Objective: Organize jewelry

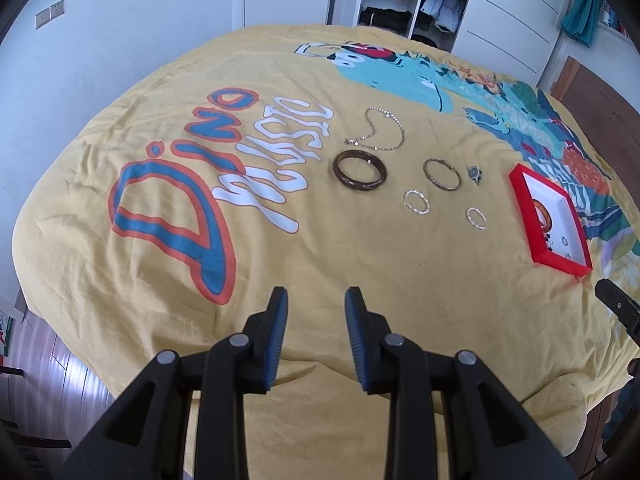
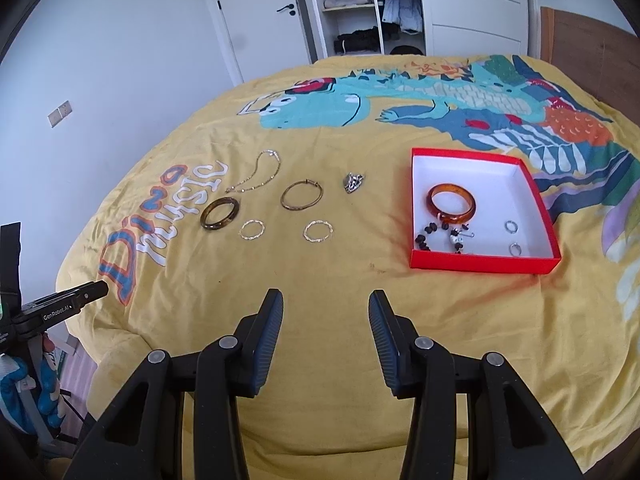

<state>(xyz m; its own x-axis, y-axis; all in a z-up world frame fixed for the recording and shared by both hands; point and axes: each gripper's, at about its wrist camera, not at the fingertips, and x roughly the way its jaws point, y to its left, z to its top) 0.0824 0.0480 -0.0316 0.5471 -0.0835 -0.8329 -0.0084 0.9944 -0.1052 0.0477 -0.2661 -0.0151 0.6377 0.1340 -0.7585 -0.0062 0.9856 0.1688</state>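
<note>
Jewelry lies on a yellow bedspread (image 2: 320, 280). A dark brown bangle (image 1: 359, 170) (image 2: 220, 213), a thin gold bangle (image 1: 442, 174) (image 2: 301, 195), two silver twisted rings (image 1: 416, 201) (image 2: 318, 231), a gold chain (image 1: 380, 128) (image 2: 256, 174) and a silver brooch (image 1: 475, 173) (image 2: 353, 182) are loose. A red box (image 2: 480, 261) (image 1: 560, 258) holds an orange bangle (image 2: 451, 204), black beads (image 2: 426, 238) and two small rings (image 2: 511, 227). My left gripper (image 1: 316, 296) and right gripper (image 2: 326, 300) are open and empty, hovering near the bed's front.
The bedspread carries a dinosaur print and "Dino music" lettering. An open wardrobe (image 2: 360, 8), a door (image 2: 256, 12) and white walls stand beyond the bed. A wooden headboard (image 2: 592, 52) is at the right. Wooden floor (image 1: 52, 380) lies at the lower left.
</note>
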